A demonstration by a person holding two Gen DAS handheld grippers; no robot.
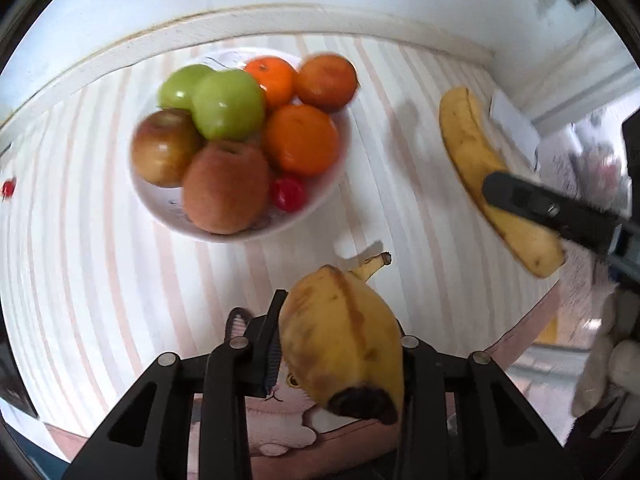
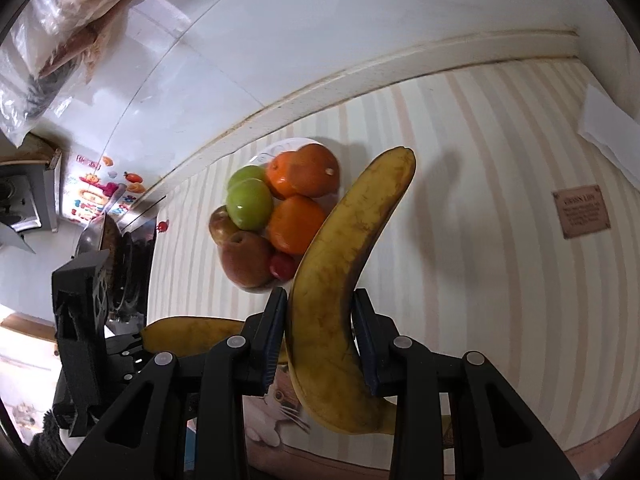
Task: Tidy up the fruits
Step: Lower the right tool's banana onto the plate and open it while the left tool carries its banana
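A white bowl (image 1: 320,204) on the striped tablecloth holds green apples (image 1: 228,104), red-brown apples (image 1: 226,188), oranges (image 1: 302,140) and a small red fruit (image 1: 288,194). My left gripper (image 1: 340,336) is shut on a short spotted banana (image 1: 344,340), held above the table in front of the bowl. My right gripper (image 2: 320,340) is shut on a long banana (image 2: 340,272), also held in the air; it shows at the right in the left wrist view (image 1: 488,168). The bowl (image 2: 256,289) lies just beyond it.
A white paper (image 2: 608,128) and a brown printed label (image 2: 582,210) lie on the tablecloth at the right. A small red fruit (image 1: 8,188) sits at the far left. A white wall ledge (image 1: 240,28) borders the table behind the bowl. A stove area (image 2: 120,264) is at the left.
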